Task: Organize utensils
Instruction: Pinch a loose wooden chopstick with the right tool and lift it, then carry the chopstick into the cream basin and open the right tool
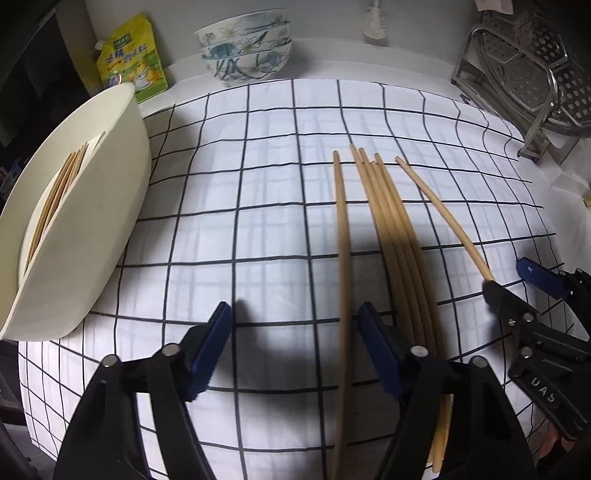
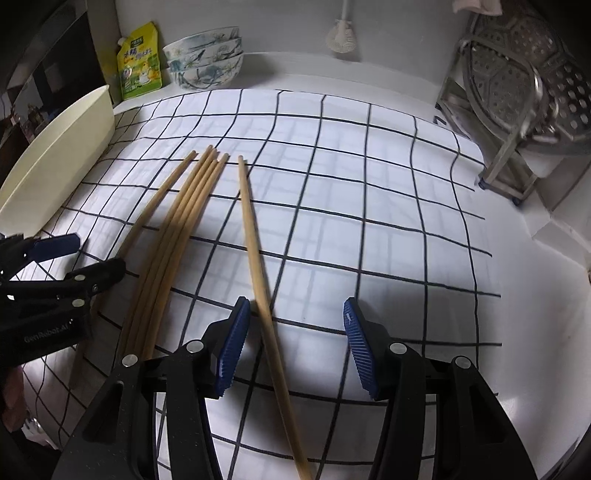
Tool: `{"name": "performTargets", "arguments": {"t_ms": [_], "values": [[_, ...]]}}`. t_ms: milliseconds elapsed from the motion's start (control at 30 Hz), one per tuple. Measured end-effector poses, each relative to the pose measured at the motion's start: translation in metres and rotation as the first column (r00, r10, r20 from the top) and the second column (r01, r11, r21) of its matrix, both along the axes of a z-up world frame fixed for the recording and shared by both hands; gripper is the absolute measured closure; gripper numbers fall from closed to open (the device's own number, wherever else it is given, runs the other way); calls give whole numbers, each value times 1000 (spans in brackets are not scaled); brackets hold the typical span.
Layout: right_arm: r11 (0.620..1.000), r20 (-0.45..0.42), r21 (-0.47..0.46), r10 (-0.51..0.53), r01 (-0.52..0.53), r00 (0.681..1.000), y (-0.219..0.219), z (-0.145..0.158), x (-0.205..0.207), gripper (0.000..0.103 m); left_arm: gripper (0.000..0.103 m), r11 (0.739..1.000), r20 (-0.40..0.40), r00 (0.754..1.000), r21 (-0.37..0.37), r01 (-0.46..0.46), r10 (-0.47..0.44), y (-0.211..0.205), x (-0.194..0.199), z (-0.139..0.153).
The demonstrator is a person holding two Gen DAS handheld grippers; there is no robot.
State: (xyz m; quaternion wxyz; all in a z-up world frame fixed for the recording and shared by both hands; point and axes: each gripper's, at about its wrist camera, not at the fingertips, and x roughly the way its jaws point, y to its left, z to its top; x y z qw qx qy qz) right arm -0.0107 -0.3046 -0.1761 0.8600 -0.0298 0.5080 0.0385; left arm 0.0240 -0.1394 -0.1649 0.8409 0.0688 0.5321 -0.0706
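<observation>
Several wooden chopsticks lie on a checked cloth (image 1: 258, 184). A tight bundle (image 1: 391, 229) (image 2: 177, 221) is in the middle, with a single stick at each side. My left gripper (image 1: 295, 332) (image 2: 77, 258) is open around the left single chopstick (image 1: 341, 221), which passes close to its right-hand finger (image 1: 376, 347). My right gripper (image 2: 295, 343) (image 1: 517, 280) is open around the right single chopstick (image 2: 251, 229), which runs beside its left pad (image 2: 234, 343). A cream bin (image 1: 92, 221) (image 2: 62, 147) at the left holds more chopsticks (image 1: 59, 192).
Stacked patterned bowls (image 1: 247, 44) and a yellow pouch (image 1: 129, 59) stand at the back left by the wall. A metal rack with perforated trays (image 2: 517, 110) fills the back right corner. A white brush (image 1: 375, 26) hangs on the back wall.
</observation>
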Motion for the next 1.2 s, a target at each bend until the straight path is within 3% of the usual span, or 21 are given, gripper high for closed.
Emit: {"name": "performTargets", "arguments": {"t_ms": [67,133,167,200,300,500,800,967,1200], "values": [[1000,0,1,15,-15,1000,4,0,1,53,52,1000,2,1000,-19,22,-22,-5,-1,2],[999,-5,26,34,-34,999,6,1,2,66,72,999,4,999,-24,43,-43,-10,-1,2],[999,-6,32,43,-43,999,8,1,2,77,80,998,4,998,-34,59,-59,-12,-2,2],[998,-5,23,50,-50,999,11,2,2,94,96,996,-1,997,-49,76,-76,-14,-3,3],[998,-12,15,56,-56,998,15,3,3,97,96,994,-14,996,-63,87,-88,-14,-1,3],[995,-11,104,6,-5,1000,9,17,1,97,96,991,-27,996,-105,81,-84,4,3,14],[982,67,187,-26,13,997,34,77,5,97,96,984,103,992,-157,85,-69,45,7,90],[977,143,208,8,-38,990,71,118,23,97,96,979,191,981,-200,50,-11,92,19,135],[959,202,220,133,-177,970,147,142,57,97,96,980,250,965,-196,-26,76,158,30,154]]}}
